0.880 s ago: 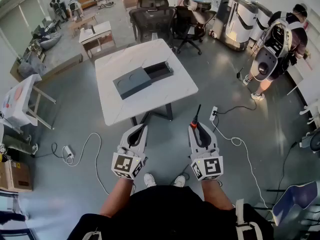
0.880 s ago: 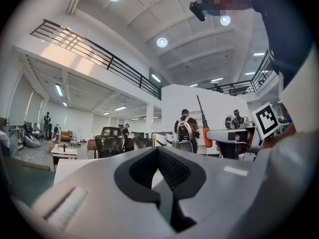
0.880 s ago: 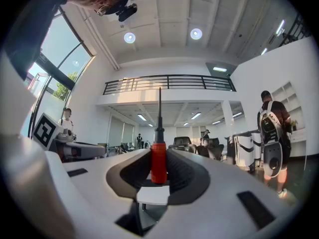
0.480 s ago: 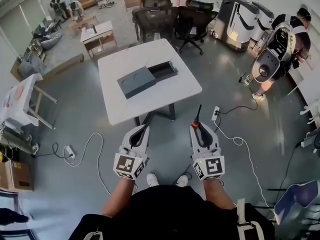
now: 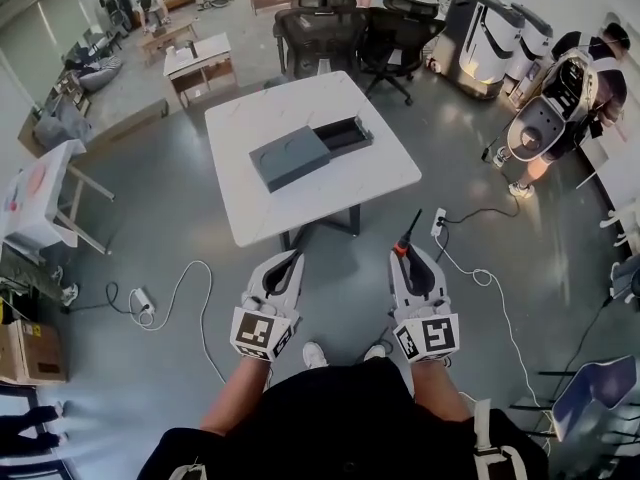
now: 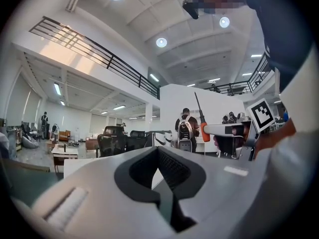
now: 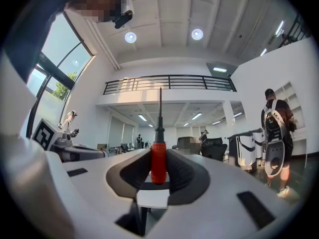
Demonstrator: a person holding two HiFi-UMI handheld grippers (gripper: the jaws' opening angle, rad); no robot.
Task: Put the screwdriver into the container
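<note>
Head view: the right gripper point(image 5: 414, 260) clamps the screwdriver point(image 5: 405, 238) by its red handle, shaft pointing ahead, seemingly to carry it tip-first toward the dark container point(image 5: 305, 152) on the white table point(image 5: 370, 173), well apart from both grippers; the left gripper point(image 5: 288, 261) hangs alongside, jaws together on nothing; the container's open slot is too small to read.

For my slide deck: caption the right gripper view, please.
Right claw clamps a red-handled screwdriver, its dark shaft sticking straight out ahead.
</note>
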